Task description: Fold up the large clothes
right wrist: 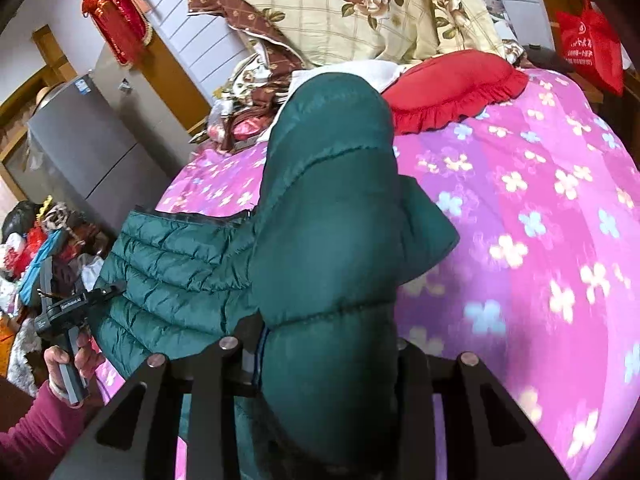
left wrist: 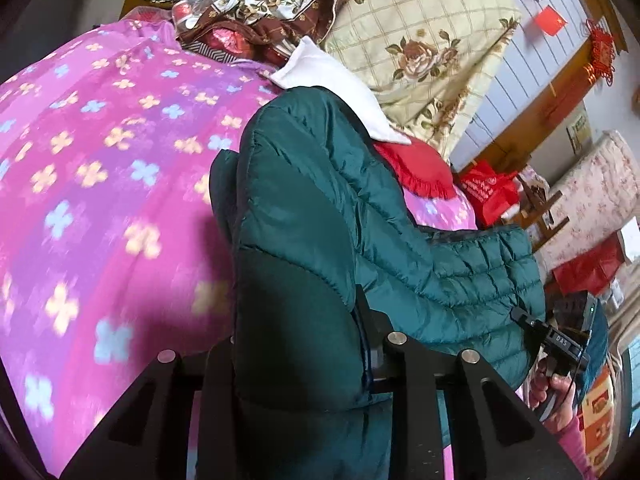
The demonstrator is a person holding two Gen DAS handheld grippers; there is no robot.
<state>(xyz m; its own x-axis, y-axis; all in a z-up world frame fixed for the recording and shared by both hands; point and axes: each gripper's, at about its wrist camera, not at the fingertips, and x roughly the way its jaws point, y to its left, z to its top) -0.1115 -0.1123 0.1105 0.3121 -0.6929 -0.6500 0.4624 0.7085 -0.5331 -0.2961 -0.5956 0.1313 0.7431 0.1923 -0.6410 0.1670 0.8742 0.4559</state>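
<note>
Left gripper (left wrist: 304, 360): your fingers are pinched on a thick padded edge of the green jacket (left wrist: 360, 216); fabric fills the gap between them.
Right gripper (right wrist: 320, 364): same here, clamped on a puffy fold of the jacket, which bulges up over the fingers.
Jacket: it hangs lifted between your two grippers above the bed (left wrist: 100, 160), the quilted body stretched sideways from one grip to the other, a smooth padded part rising towards the pillows.
Bed: pink flowered cover, with a red cushion (right wrist: 452, 84) and a white cloth (left wrist: 332, 84) just beyond the jacket.
Progress: early, by my reading. You have the garment gripped and raised, but no finished fold shows; laying it flat and folding it over is all left to do.
Hidden: which part of the jacket each gripper holds I cannot tell, since fabric covers the fingertips. Its lower end is cut off below both views, and the bed cover is blurred.
</note>
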